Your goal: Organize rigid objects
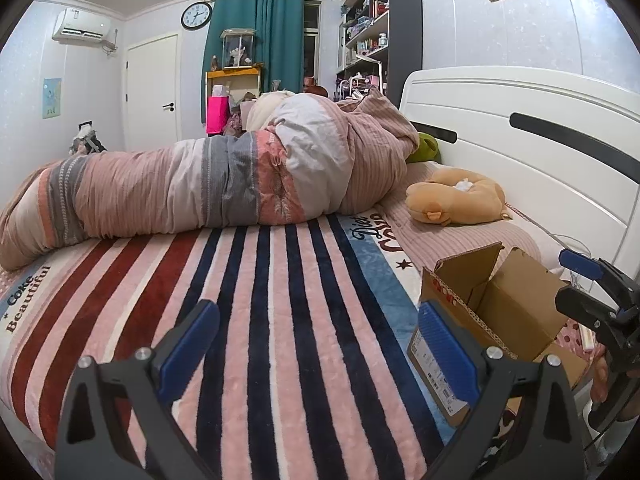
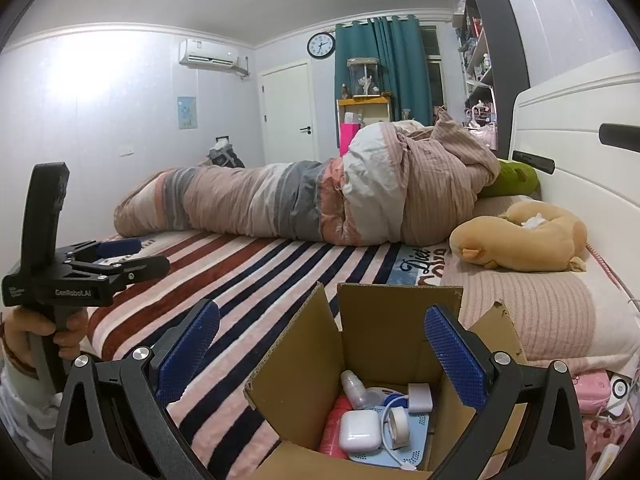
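Observation:
An open cardboard box point(image 2: 384, 316) stands on the striped bed blanket, also in the left wrist view point(image 1: 512, 304) at right. Inside it lie a white earbud case point(image 2: 359, 431), a small white bottle point(image 2: 354, 388), a red item point(image 2: 334, 428), a white adapter with cable point(image 2: 420, 398) and a light blue flat item point(image 2: 396, 456). My right gripper point(image 2: 322, 352) is open and empty, hovering over the box mouth. My left gripper point(image 1: 318, 344) is open and empty above the blanket, left of the box; it shows in the right wrist view point(image 2: 128, 256) at left.
A rolled pink-and-grey quilt point(image 1: 224, 184) lies across the bed. A tan plush toy point(image 1: 460, 200) and a green plush point(image 1: 428, 148) lie by the white headboard point(image 1: 540, 152). Pink items point(image 2: 592, 392) sit right of the box. The striped blanket point(image 1: 280, 320) spreads in front.

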Demonstrator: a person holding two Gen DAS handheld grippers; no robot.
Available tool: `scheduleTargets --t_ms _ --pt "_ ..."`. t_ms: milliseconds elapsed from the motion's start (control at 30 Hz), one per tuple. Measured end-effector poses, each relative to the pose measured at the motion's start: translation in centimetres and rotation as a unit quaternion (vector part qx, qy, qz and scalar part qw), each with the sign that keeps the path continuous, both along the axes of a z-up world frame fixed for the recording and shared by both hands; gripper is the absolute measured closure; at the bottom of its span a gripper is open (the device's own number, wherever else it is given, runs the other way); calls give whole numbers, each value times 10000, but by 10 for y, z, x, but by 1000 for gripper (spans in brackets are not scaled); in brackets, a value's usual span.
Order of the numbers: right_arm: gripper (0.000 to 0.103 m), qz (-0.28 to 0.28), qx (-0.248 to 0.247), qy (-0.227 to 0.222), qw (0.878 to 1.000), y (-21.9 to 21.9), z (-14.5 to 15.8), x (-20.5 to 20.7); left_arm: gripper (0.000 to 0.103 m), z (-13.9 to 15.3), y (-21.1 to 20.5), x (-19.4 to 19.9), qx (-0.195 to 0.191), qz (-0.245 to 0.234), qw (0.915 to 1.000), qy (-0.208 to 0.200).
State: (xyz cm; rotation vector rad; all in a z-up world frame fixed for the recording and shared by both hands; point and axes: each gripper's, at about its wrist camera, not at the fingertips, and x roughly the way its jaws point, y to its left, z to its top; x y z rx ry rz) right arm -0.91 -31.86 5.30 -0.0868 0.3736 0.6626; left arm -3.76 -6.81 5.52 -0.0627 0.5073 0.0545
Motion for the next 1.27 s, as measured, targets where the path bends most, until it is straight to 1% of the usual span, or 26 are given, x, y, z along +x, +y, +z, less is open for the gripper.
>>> scheduleTargets --t_ms 900,1267 --pt "0 -69 -71 28 9999 0 3 -2 4 5 1 -1 22 12 10000 -29" --pt "0 -33 -22 62 10000 -4 3 0 4 6 0 -2 34 16 10000 -18"
